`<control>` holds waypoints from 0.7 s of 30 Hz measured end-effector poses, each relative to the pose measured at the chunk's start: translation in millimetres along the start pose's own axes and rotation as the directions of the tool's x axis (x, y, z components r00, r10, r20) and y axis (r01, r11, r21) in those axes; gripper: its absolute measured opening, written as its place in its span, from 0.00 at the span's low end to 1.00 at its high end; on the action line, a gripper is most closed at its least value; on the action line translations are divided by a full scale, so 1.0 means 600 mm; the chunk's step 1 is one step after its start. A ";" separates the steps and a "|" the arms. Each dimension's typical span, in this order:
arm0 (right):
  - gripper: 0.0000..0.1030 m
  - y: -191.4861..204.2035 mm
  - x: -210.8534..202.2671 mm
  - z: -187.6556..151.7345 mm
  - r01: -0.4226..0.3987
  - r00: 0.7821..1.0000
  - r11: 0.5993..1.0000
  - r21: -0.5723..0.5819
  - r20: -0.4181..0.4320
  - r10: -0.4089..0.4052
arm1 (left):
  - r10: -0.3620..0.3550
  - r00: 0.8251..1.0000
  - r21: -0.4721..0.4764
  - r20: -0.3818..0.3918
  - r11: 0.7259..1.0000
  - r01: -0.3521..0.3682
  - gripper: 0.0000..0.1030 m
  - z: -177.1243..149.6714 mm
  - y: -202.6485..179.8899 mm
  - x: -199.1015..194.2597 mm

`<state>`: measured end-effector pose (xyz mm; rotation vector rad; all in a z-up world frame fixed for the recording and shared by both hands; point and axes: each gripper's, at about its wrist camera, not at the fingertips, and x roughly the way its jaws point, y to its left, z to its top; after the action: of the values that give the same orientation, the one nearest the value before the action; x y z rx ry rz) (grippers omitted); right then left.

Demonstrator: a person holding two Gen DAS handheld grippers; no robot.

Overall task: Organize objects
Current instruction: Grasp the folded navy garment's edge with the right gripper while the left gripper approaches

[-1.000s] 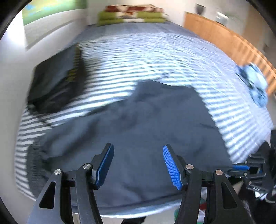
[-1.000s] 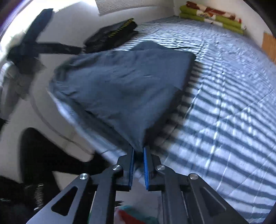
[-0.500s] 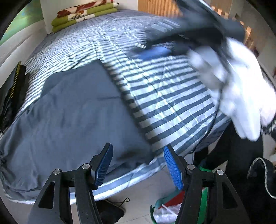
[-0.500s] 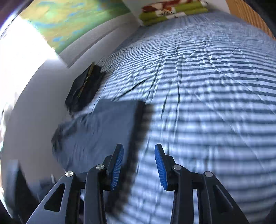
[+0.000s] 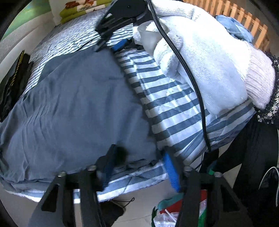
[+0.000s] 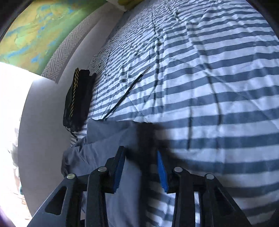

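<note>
A grey-blue garment (image 5: 78,104) lies spread flat on the striped bed (image 5: 174,104). My left gripper (image 5: 139,165) points down at its near corner by the bed's edge. Its jaws are closing with that corner between them, and the pads still stand apart from the cloth. My right gripper (image 6: 141,165) is over the garment's far corner (image 6: 111,132). Its jaws are closing too, with the cloth's edge below and between them. In the left wrist view the right gripper (image 5: 113,45) shows at the top, held by a white-gloved hand (image 5: 209,52).
A folded black garment with yellow trim (image 6: 78,97) lies at the bed's left edge by the wall. Folded green and red blankets (image 5: 78,8) sit at the head. A wooden rail (image 5: 244,22) runs along the far side. A bag (image 5: 174,209) is on the floor below.
My right gripper let go of the garment's corner and swung across the bed to the far corner. My left gripper sank to the near corner and its jaws narrowed.
</note>
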<state>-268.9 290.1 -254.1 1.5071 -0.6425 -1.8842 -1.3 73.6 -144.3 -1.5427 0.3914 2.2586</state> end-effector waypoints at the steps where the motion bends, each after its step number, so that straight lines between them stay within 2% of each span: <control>1: 0.17 0.003 0.005 0.004 0.013 1.000 1.000 -0.006 -0.006 -0.013 | -0.019 1.000 -0.013 -0.007 1.000 0.019 0.42 0.004 0.006 -0.003; 4: 0.17 0.016 0.005 0.005 0.036 0.999 0.999 -0.035 -0.020 -0.036 | -0.020 1.000 -0.031 -0.003 0.999 0.020 0.44 0.012 0.015 -0.019; 6: 0.19 0.030 -0.002 0.007 0.053 0.998 0.995 -0.079 -0.033 -0.056 | -0.002 1.000 -0.018 -0.002 1.000 0.002 0.53 0.018 0.011 -0.019; 11: 0.19 0.045 0.000 0.017 0.078 0.993 0.990 -0.121 -0.074 -0.087 | 0.013 0.999 0.052 -0.048 0.999 -0.011 0.53 0.025 -0.007 0.006; 12: 0.19 0.044 0.003 0.020 0.081 0.993 0.989 -0.120 -0.077 -0.091 | 0.022 0.999 0.071 -0.047 0.997 -0.019 0.48 0.022 -0.012 0.011; 14: 0.19 0.039 0.010 0.022 0.084 0.992 0.990 -0.116 -0.083 -0.094 | 0.011 0.999 0.109 -0.033 0.994 -0.008 0.32 0.017 -0.021 0.007; 15: 0.15 0.036 0.013 0.022 0.091 0.991 0.989 -0.120 -0.081 -0.102 | 0.011 0.999 0.115 -0.032 0.993 -0.008 0.24 0.018 -0.021 0.004; 18: 0.07 0.027 0.012 0.019 0.084 0.993 0.991 -0.102 -0.070 -0.091 | -0.019 0.999 0.092 -0.036 0.995 0.022 0.12 0.022 -0.015 -0.008; 21: 0.05 0.022 0.007 0.023 0.051 0.998 0.998 -0.043 -0.042 -0.053 | -0.031 0.999 0.072 -0.014 0.997 0.031 0.07 0.037 0.003 -0.036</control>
<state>-280.4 277.9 -244.3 1.5476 -0.5457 -1.8869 -13.6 78.2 -116.2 -1.5173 0.4448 2.1877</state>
